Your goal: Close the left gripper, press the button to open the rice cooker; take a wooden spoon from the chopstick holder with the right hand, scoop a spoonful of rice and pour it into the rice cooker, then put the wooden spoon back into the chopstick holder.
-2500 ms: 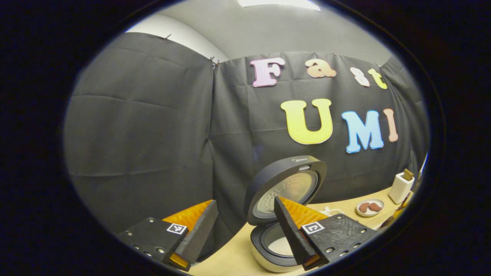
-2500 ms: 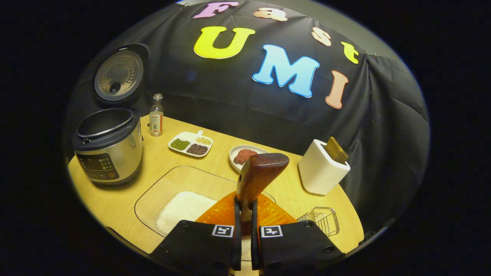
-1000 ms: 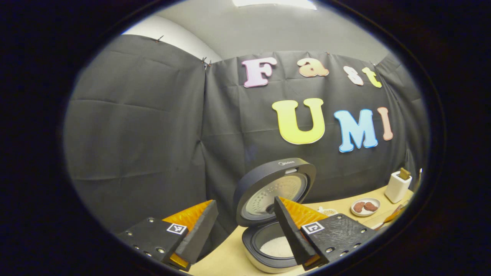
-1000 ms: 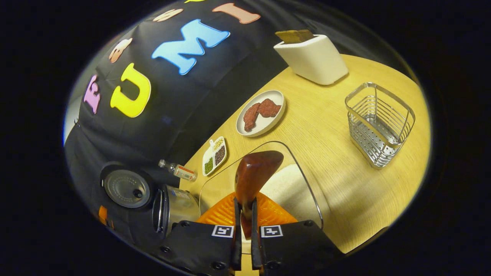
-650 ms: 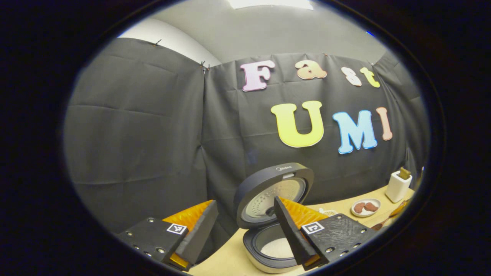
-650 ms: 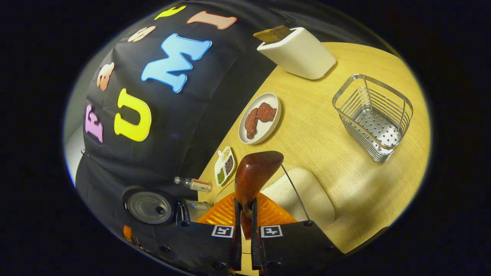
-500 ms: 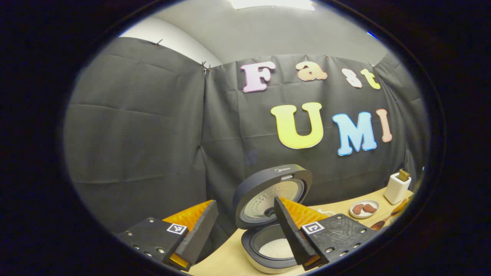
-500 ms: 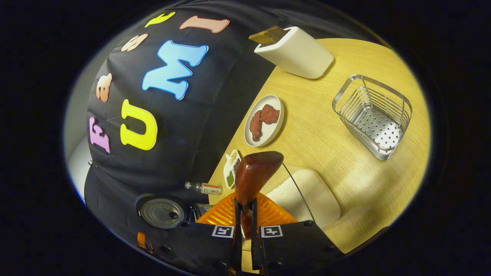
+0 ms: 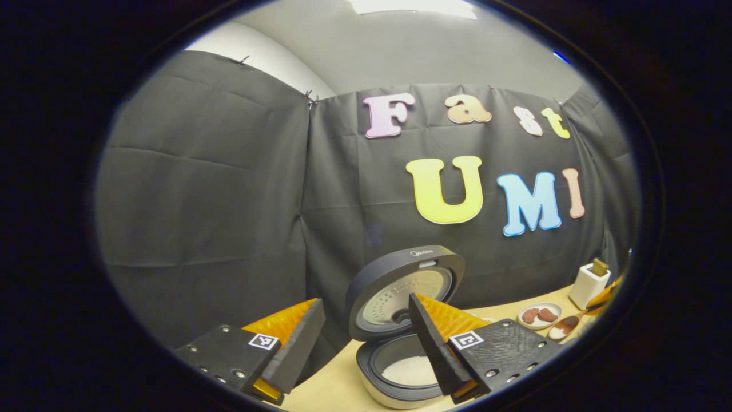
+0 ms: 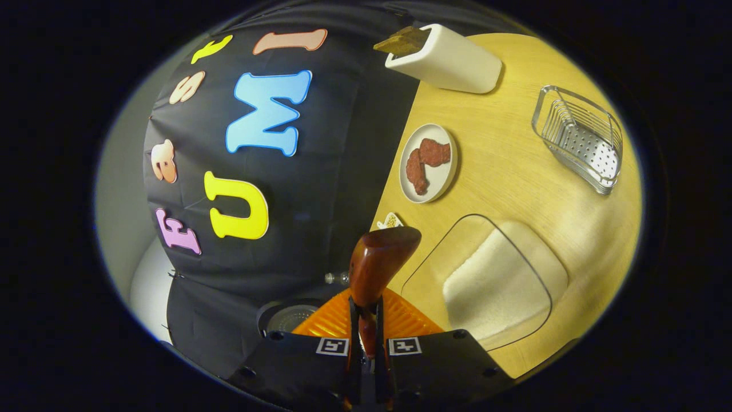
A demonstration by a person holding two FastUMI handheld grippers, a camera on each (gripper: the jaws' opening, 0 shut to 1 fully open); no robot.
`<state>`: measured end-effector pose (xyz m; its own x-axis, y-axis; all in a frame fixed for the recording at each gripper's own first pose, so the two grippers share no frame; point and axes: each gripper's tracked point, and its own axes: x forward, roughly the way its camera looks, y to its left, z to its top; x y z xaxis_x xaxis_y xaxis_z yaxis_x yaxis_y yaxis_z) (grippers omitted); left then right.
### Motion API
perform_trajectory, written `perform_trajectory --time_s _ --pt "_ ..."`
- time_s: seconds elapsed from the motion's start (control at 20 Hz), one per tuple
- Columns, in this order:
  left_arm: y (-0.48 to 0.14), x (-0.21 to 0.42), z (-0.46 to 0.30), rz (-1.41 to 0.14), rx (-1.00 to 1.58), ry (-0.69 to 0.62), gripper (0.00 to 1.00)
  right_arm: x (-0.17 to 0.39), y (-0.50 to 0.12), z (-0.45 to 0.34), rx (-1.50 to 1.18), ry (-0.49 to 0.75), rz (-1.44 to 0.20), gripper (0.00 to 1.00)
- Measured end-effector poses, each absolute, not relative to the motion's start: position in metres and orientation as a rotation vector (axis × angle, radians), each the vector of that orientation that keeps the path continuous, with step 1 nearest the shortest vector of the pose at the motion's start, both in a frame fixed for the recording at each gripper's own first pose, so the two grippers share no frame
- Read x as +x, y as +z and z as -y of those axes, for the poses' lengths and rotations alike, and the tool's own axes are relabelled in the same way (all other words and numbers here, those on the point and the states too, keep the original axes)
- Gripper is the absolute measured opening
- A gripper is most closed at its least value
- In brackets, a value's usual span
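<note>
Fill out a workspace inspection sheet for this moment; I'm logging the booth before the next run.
Surface: wooden table, bare between items.
Job's things: rice cooker open, lid up, white rice inside; wooden spoon clamped by its handle; glass tray of rice; wire chopstick holder holding nothing.
Clutter: plate of reddish pieces; white container with a brown block sticking out; small bottle partly hidden behind the spoon.
Grippers: left hand-held gripper open, holding nothing, near the cooker; right hand-held gripper shut on the spoon, its view rolled sideways.
Cables: nothing seen.
Surroundings: black cloth wall, grey wall above.
</note>
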<state>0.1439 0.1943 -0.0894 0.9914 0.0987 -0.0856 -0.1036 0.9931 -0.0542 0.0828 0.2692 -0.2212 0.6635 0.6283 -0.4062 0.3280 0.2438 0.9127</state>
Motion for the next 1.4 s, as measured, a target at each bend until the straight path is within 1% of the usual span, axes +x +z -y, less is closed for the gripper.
perform_trajectory --time_s 0.25,0.3,0.35,0.7,0.85,1.05,1.15,1.2,1.25,1.3,1.35,1.4 --pt "-0.093 0.136 -0.212 -0.084 -0.06 0.133 0.91 0.096 -0.191 -0.313 1.357 0.339 -0.879 0.11" --pt "-0.094 0.134 -0.217 -0.086 -0.062 0.141 0.92 0.099 -0.187 -0.323 1.356 0.356 -0.883 0.11" --pt "-0.096 0.132 -0.22 -0.087 -0.063 0.151 0.9 0.101 -0.183 -0.333 1.351 0.374 -0.888 0.11" --pt "-0.11 0.113 -0.259 -0.114 -0.063 0.237 0.9 0.115 -0.165 -0.409 1.319 0.503 -0.923 0.11" --pt "-0.114 0.102 -0.276 -0.126 -0.06 0.275 0.9 0.111 -0.159 -0.441 1.294 0.56 -0.948 0.11" --pt "-0.116 0.086 -0.295 -0.132 -0.05 0.316 0.9 0.109 -0.162 -0.483 1.225 0.607 -0.963 0.11" --pt "-0.118 0.078 -0.305 -0.139 -0.044 0.336 0.93 0.106 -0.167 -0.501 1.174 0.628 -0.967 0.11" --pt "-0.12 0.074 -0.309 -0.142 -0.042 0.346 0.92 0.105 -0.171 -0.51 1.148 0.638 -0.965 0.07" --pt "-0.122 0.07 -0.314 -0.145 -0.041 0.356 0.93 0.103 -0.174 -0.52 1.12 0.646 -0.964 0.11" --pt "-0.123 0.065 -0.319 -0.15 -0.042 0.365 0.9 0.101 -0.179 -0.526 1.096 0.649 -0.965 0.11" --pt "-0.124 0.061 -0.323 -0.154 -0.042 0.373 0.9 0.098 -0.184 -0.534 1.068 0.651 -0.967 0.15" --pt "-0.126 0.057 -0.327 -0.157 -0.042 0.382 0.9 0.096 -0.188 -0.539 1.045 0.654 -0.97 0.11"
